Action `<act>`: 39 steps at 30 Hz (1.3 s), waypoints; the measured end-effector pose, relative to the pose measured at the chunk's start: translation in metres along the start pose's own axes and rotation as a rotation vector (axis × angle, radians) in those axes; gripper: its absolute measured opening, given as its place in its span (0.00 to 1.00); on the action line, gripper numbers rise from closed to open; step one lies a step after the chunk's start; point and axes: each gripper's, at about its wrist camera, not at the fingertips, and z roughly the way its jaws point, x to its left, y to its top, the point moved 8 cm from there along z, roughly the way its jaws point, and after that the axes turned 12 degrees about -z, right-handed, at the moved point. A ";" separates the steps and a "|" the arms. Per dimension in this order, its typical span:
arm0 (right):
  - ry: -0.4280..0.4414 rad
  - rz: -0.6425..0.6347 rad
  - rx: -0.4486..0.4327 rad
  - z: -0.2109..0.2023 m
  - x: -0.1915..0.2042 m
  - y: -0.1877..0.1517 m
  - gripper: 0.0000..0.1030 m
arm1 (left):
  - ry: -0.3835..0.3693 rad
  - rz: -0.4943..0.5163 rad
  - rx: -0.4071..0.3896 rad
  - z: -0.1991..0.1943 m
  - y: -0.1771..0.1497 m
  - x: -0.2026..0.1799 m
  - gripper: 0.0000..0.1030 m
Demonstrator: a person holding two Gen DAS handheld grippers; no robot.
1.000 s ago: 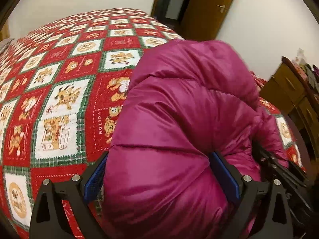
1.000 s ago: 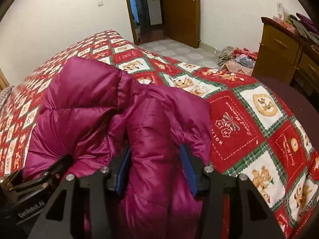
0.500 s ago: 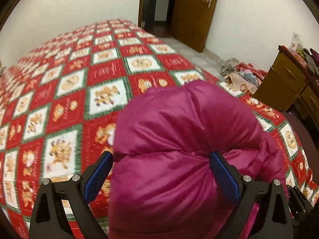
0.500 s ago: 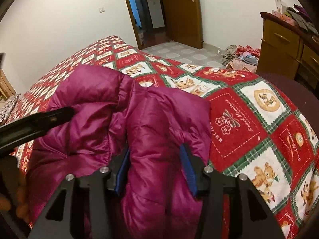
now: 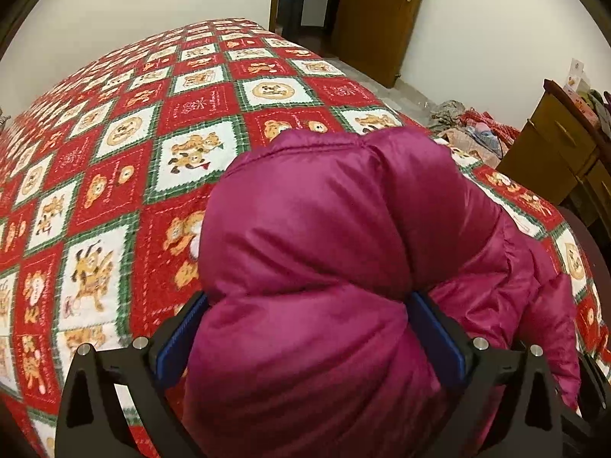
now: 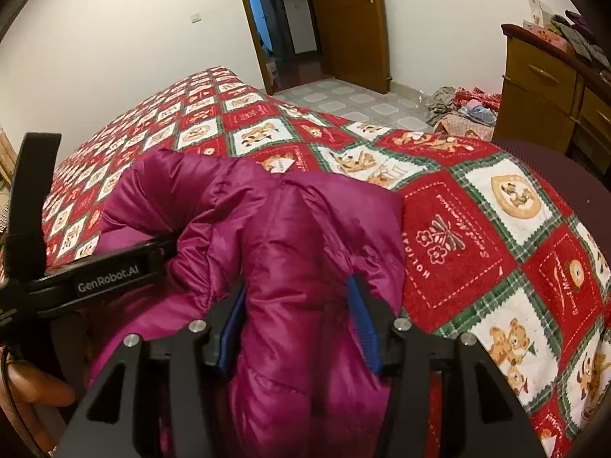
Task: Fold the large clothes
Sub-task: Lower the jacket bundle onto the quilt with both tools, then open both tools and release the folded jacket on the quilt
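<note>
Magenta puffer jacket [image 5: 324, 267] bunched inside both grippers, on bedspread [image 5: 114, 175].

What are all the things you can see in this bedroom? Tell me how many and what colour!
puffer jacket: one, magenta, bunched up on the bed, held in both grippers
bedspread: one, red and white squares with green edging and cartoon animals, covering the bed
door: one, brown wood, open, at the far wall
floor tiles: many, pale grey, beyond the bed
clothes pile: one heap, mixed colours, on the floor by the dresser
dresser: one, brown wood, at right, with things piled on top
wall switch: one, white, on the far wall
left gripper: one, black with blue pads, shut on the jacket
right gripper: one, black with blue pads, shut on the jacket
hand: one, lower left of the right wrist view
</note>
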 end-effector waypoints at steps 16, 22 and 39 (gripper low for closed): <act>0.004 0.045 0.001 -0.047 -0.006 -0.018 0.63 | -0.019 0.028 -0.033 -0.063 -0.037 0.015 0.99; -0.021 0.017 -0.022 -0.076 0.005 -0.033 0.64 | 0.012 0.095 -0.089 -0.090 -0.042 0.016 0.99; -0.089 0.077 -0.136 -0.143 0.031 -0.099 0.79 | 0.026 0.198 -0.260 -0.173 -0.109 0.051 0.99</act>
